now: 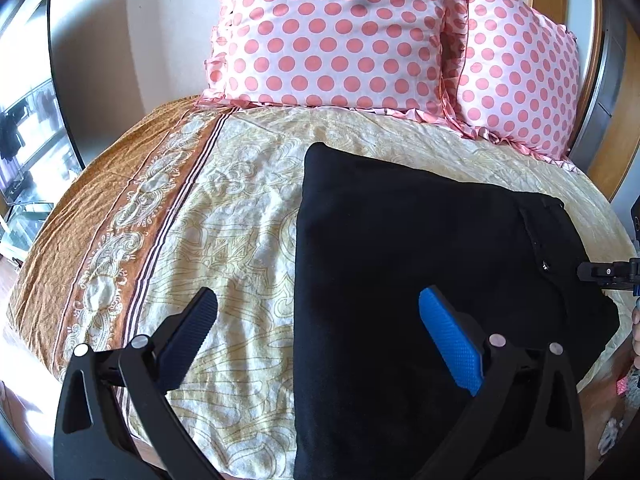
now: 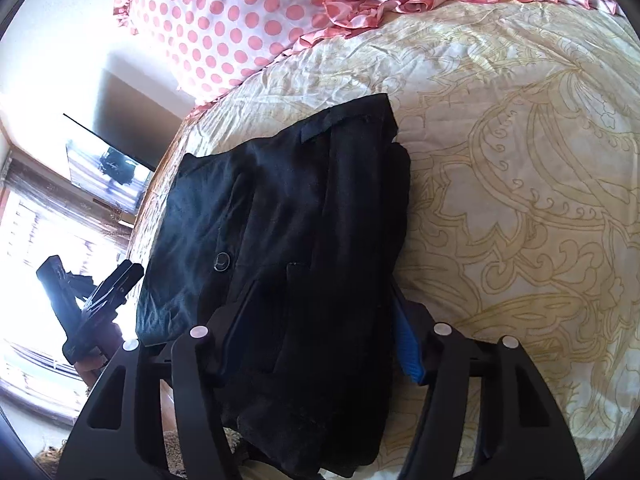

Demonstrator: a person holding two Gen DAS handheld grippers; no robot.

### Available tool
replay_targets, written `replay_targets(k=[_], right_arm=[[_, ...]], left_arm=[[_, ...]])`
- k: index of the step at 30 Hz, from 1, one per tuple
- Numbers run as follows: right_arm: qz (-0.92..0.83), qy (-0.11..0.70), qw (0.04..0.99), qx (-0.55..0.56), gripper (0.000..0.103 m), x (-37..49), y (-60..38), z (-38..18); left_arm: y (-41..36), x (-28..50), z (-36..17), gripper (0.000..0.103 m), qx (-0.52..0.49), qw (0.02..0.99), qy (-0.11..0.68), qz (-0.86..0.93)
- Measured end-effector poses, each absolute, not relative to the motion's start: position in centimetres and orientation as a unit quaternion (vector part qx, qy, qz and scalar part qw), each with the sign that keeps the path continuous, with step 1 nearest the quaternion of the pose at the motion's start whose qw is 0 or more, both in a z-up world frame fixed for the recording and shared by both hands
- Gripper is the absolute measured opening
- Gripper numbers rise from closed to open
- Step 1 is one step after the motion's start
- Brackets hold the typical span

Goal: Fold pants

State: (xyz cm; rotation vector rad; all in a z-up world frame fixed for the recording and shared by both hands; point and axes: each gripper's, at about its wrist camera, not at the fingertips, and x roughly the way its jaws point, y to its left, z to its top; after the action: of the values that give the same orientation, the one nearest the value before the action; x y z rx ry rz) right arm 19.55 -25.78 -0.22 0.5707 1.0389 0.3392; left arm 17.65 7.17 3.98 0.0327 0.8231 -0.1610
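- The black pants (image 1: 420, 280) lie on the bed's patterned bedspread (image 1: 224, 208), already folded into a compact stack, on the near side of the two polka-dot pillows (image 1: 336, 36) and well apart from them.
- The left gripper (image 1: 316, 332) hovers over the pants' left edge with its jaws spread wide and nothing between them: one dark pad (image 1: 188, 336) sits over the bedspread, the blue pad (image 1: 452, 344) over the black cloth.
- In the right wrist view the right gripper (image 2: 320, 344) straddles the near end of the pants, jaws also wide apart. The cloth fills the gap between the fingers, but I cannot tell whether the pads press it; it reads as unclamped.
- The waistband button (image 2: 221, 261) faces up on the left part of the stack, and a belt loop (image 2: 320, 128) shows toward the pillows.
- Judgement: the fold looks nearly or wholly finished, with perhaps one last fold or a smoothing left.
- Risk: the layers at the stack's right edge look thick and uneven, so closing on only the top layer could peel it off and undo the fold.
- Risk: a low pinch at the pants' edge could catch the wrinkled bedspread along with the cloth and drag it.
- Risk: lifting one end alone could let the loose layers slide apart.
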Motion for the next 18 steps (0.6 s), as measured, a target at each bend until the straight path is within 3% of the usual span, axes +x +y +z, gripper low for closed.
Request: replay_targets(k=[3,4,5,8,11,13,18], right_arm=[[0.165,0.484,0.813,0.278,0.057,19.9,-26.0,-0.6],[0.163,0.483,0.815,0.275,0.051,19.9,-26.1,-0.6],[0.164,0.482,0.817,0.270,0.037,19.9,-26.1,-0.7],[0.175,0.471,0.821,0.272,0.026,19.5,-26.3,-0.7],[0.175,0.465,0.824,0.271,0.025,19.1,-26.3,-0.5],[0.173,0.464,0.827,0.265,0.025,19.1,-26.1,-0.4],[0.172,0.465,0.831,0.253,0.025,19.1,-26.0,-0.4]], left_arm=[[7.2,18.3,3.9,0.101,0.015,0.909,0.407,-0.087],[7.1,18.6,3.8,0.101,0.016,0.908,0.409,-0.089],[7.0,19.0,3.8,0.101,0.018,0.907,0.411,-0.091],[7.1,20.2,3.8,0.101,0.000,0.899,0.423,-0.115],[7.3,21.7,3.8,0.096,-0.042,0.880,0.444,-0.161],[7.3,22.7,3.4,0.084,-0.053,0.869,0.462,-0.170],[7.9,24.7,1.7,0.081,-0.086,0.847,0.498,-0.164]])
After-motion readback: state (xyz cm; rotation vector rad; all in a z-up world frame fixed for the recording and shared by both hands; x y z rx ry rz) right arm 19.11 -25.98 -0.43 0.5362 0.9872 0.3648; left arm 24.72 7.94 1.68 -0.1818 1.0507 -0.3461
